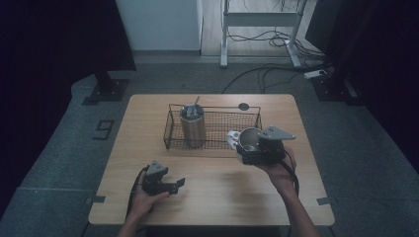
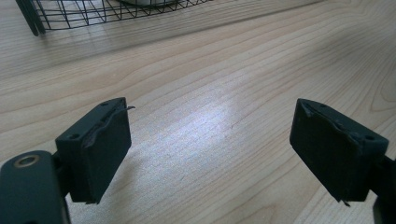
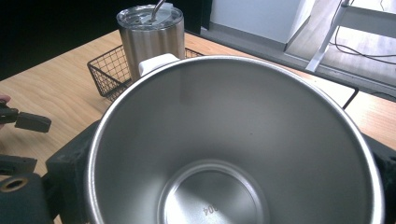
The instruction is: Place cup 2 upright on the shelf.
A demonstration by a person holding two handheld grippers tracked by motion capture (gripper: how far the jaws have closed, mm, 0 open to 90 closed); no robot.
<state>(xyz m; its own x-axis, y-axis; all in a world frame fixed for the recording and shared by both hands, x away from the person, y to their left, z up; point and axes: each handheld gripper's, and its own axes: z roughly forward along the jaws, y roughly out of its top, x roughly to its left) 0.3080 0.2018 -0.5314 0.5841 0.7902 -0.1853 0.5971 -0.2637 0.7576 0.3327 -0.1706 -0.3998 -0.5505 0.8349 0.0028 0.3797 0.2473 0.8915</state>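
From the high view, the left gripper (image 1: pixel 179 184) rests low over the desk (image 1: pixel 212 197), released and empty. Up and to its right, the right gripper (image 1: pixel 242 148) grasps a steel cup (image 1: pixel 248 138) just in front of the wire basket (image 1: pixel 170 129), where a lidded steel tumbler (image 1: pixel 192 126) stands beyond the left gripper.

In the left gripper view, the jaws stand wide apart over bare wood, with the basket's edge ahead to the left.

In the right gripper view, the cup's open mouth sits between the jaws, seemingly clamped. A white handle (image 3: pixel 157 62) lies on its far rim, with the tumbler beyond.
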